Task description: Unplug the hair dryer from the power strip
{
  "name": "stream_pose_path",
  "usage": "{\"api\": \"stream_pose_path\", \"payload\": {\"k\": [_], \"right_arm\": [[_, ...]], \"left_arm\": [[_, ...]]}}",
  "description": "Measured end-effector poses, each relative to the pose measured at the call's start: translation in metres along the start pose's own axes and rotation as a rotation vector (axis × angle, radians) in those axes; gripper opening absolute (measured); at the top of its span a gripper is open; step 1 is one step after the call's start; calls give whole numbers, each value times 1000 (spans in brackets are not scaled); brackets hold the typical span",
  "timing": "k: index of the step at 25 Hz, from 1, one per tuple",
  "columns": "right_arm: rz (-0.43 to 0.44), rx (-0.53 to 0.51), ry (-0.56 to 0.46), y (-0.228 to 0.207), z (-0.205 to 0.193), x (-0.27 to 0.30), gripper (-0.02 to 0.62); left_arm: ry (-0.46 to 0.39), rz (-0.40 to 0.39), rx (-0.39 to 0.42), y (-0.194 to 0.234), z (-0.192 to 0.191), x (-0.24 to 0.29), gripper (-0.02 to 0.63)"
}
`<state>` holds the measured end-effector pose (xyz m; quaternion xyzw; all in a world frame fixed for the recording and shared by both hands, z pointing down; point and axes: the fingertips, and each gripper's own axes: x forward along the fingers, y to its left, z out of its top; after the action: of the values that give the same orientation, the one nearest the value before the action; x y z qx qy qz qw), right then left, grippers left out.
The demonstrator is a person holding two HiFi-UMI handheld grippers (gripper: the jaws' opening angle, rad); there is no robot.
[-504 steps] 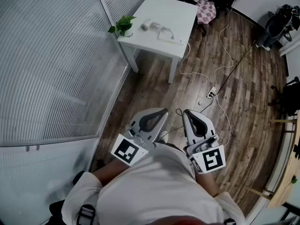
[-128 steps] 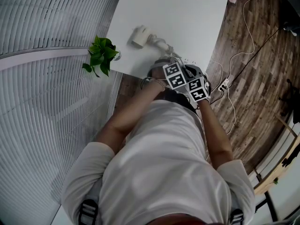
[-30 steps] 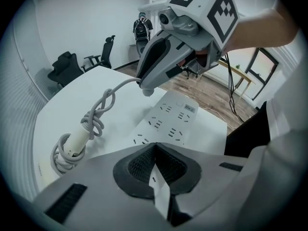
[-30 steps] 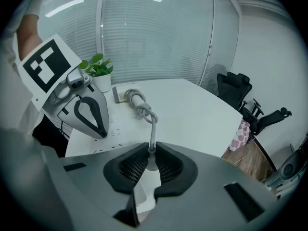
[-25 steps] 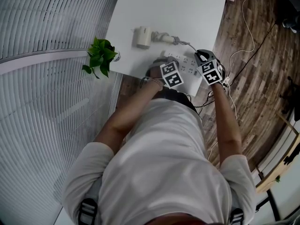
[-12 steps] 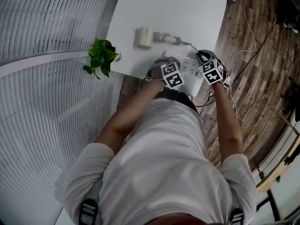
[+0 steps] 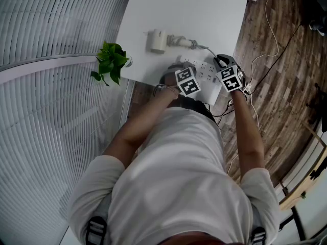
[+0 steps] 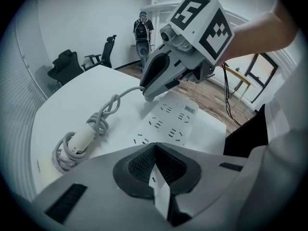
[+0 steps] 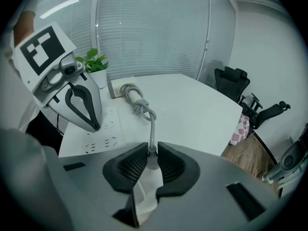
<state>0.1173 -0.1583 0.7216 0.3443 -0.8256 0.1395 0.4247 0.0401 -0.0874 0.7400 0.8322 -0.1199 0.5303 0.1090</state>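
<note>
Plug (image 9: 152,160) looks already pulled, pinched by the right gripper (image 9: 152,147) at the table's (image 7: 194,4) front right corner, jaws just eased wider. Dryer (image 7: 155,40) is parked near the left edge by the plant (image 7: 108,60). Strip (image 8: 168,121) is best pinned under the shut, empty left gripper (image 8: 155,148) while the plug's lowered gently.

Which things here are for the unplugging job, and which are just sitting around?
For the job: hair dryer, its plug, power strip, right gripper holding the plug, jaws just eased wider, left gripper, shut, at the strip.
Just around: potted plant, office chairs, checked cloth.
</note>
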Motion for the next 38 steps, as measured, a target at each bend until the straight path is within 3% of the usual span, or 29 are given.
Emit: {"api": "stream_pose_path", "payload": {"k": [7,12,17,28,34,38], "right_arm": [[6,63,-31,2,0,-11,110],[-27,77,-65,1,2,-23,110],[-35,116,-120,3,12,-42,109],[-53,229,-288,8,47,-88,109],[-18,278,-383,21,76,-122,105],[-19,284,-435,31,98,-146,84]], "left_arm": [[-15,-20,-32,-1,1,-3,32],[-22,7,-4,-2,0,-4,32],[-60,28,-34,0,7,-12,31],[-335,76,-224,11,44,-66,32],[-483,156,-288,19,59,-112,32],[-601,144,-343,18,71,-146,32]]}}
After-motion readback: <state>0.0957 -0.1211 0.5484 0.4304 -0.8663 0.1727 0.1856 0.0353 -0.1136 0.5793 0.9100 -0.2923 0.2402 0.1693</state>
